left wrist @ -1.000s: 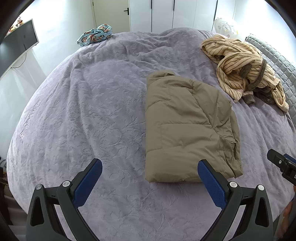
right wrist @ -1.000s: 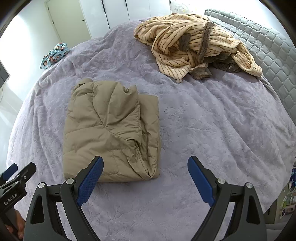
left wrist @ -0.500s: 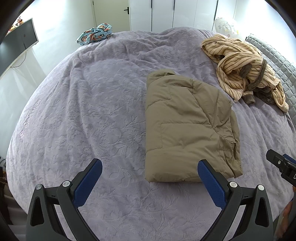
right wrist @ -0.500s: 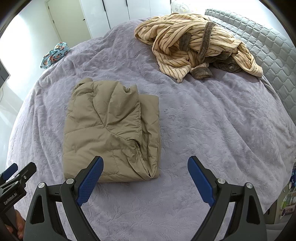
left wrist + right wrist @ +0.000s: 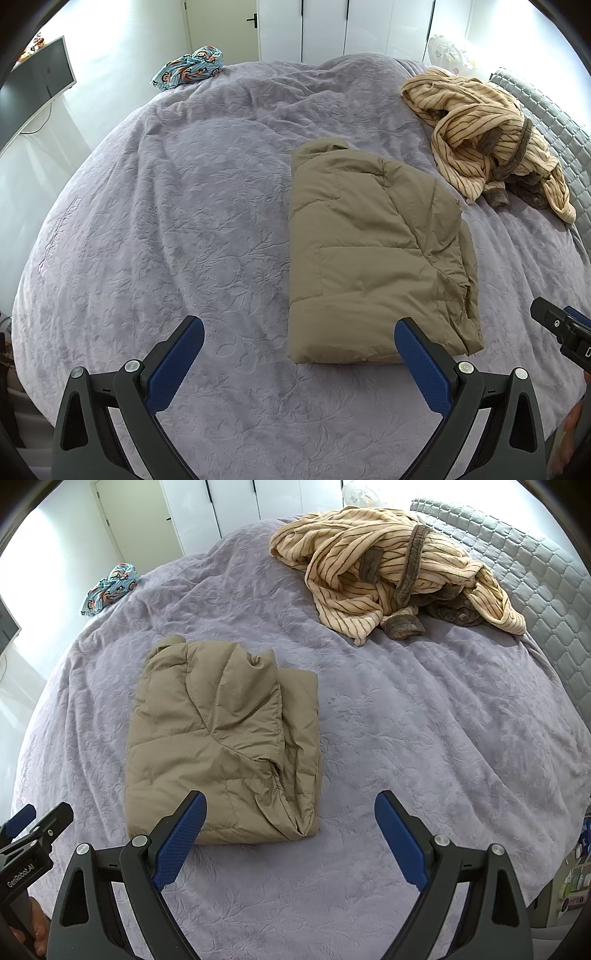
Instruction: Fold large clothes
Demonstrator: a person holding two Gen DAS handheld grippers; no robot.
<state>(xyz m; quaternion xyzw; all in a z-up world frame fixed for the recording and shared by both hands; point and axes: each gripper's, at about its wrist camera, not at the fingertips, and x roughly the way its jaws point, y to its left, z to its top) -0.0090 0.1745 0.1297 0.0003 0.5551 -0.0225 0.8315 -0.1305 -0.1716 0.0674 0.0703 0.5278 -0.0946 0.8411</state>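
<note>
On the purple bed [image 5: 184, 221], a folded tan puffer jacket [image 5: 369, 251] is laid lengthwise, ahead of both spread, empty claws: left claw [image 5: 299, 354], right claw [image 5: 290, 827]. Striped robe [image 5: 388, 568] is left unfolded, nearer the right.

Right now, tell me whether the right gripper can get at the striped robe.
Probably yes. The right gripper is open and empty, and only bare purple bedspread lies between it and the striped robe, though it sits far up the bed.
</note>
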